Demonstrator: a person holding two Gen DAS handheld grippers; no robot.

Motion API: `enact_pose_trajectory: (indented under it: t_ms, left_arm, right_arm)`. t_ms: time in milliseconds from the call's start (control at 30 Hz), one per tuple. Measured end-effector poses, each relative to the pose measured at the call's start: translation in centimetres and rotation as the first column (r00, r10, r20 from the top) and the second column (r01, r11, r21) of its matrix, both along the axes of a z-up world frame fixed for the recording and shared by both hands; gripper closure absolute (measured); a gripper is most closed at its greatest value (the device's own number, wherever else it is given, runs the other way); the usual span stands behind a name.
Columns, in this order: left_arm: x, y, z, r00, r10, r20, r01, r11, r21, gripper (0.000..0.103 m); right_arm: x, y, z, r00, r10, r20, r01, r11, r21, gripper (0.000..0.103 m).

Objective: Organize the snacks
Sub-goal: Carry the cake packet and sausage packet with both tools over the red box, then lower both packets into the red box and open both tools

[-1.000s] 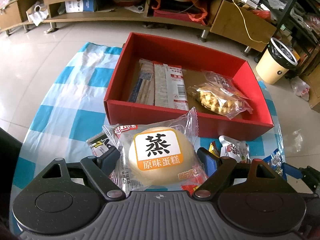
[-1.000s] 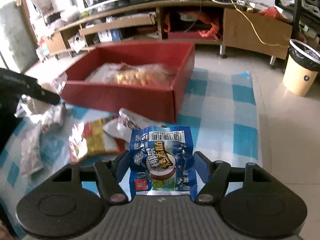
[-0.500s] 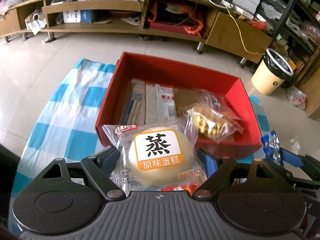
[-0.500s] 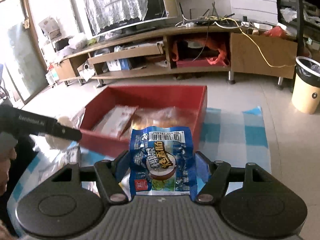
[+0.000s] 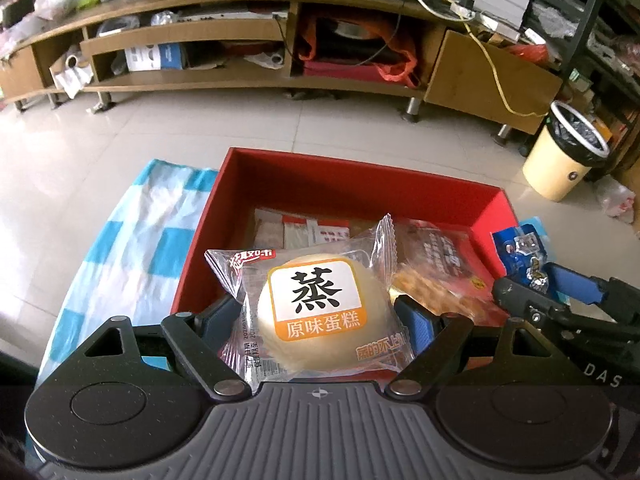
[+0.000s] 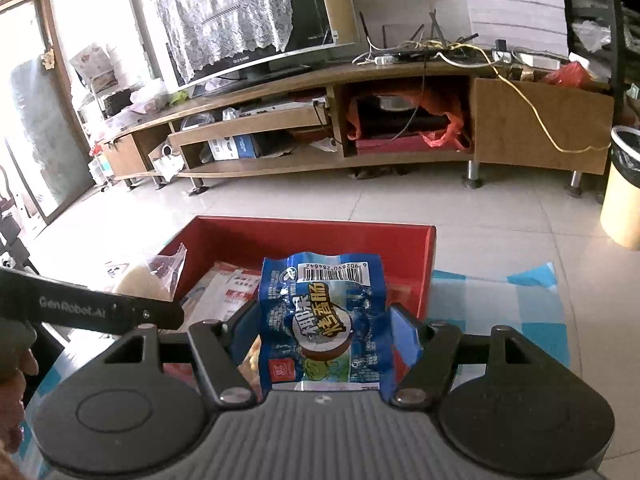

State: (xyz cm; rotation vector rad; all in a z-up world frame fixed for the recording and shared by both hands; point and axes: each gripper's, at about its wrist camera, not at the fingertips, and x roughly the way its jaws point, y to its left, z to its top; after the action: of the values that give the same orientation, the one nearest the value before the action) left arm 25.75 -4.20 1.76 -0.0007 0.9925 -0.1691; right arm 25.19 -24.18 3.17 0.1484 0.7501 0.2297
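Note:
My left gripper [image 5: 320, 320] is shut on a wrapped steamed cake [image 5: 316, 312], a pale round bun in clear plastic with an orange label, held above the near wall of the red box [image 5: 352, 184]. The box holds several snack packs, among them a waffle bag [image 5: 440, 284]. My right gripper [image 6: 324, 328] is shut on a blue sausage pack [image 6: 324, 320], barcode uppermost, over the red box [image 6: 424, 268]. In the left wrist view the blue pack [image 5: 520, 252] and right gripper show at the right edge. The cake [image 6: 144, 280] and the left gripper's arm appear at left in the right wrist view.
The box sits on a blue and white checked cloth [image 5: 132, 248] over a low table. Beyond lie a tiled floor, a long wooden TV cabinet [image 5: 256, 32] and a cream bin [image 5: 568, 152] at right. A hand [image 6: 16, 364] shows at the left edge.
Both grippers have carried their packs forward and a little upward, from over the cloth in front of the box to over the box itself. The loose snacks on the cloth have dropped out of view.

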Motion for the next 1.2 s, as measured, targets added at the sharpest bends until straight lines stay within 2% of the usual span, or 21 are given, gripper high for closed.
enact_pose_trajectory:
  t_ms: [300,533,667,733,833,1200]
  left_arm:
    - [1.7,-0.2,-1.6,0.999,0.020,-0.036,-0.019,1.000,0.021,0.015]
    - [1.8,-0.2,-1.4,0.999,0.027,-0.029,-0.026,0.999,0.024,0.012]
    - [1.8,0.0,-1.2,0.999,0.033,-0.023,-0.032,0.999,0.020,0.006]
    - [1.7,0.0,-1.2,0.999,0.036,-0.024,-0.036,0.999,0.024,0.006]
    - [1.8,0.1,-1.3,0.998,0.046,-0.032,-0.045,0.999,0.018,0.004]
    - [1.3,0.0,-1.2,0.999,0.042,-0.033,-0.042,0.999,0.016,0.002]
  right_arm:
    - [2.3,-0.3,-1.1,1.000,-0.016,-0.024,0.016,1.000,-0.021,0.035]
    - [3.2,0.2,-1.9,0.998,-0.020,-0.054,0.018,0.999,-0.033,0.035]
    - [3.3,0.4,-2.0,0.998,-0.018,-0.067,0.016,0.999,-0.037,0.034]
    - [3.2,0.4,-1.9,0.998,-0.023,-0.054,0.021,0.999,-0.037,0.034]
    - [3.2,0.2,-1.6,0.999,-0.025,-0.040,0.023,0.999,-0.030,0.027]
    - [2.8,-0.3,-1.2,0.999,-0.028,-0.030,0.027,0.999,-0.025,0.027]
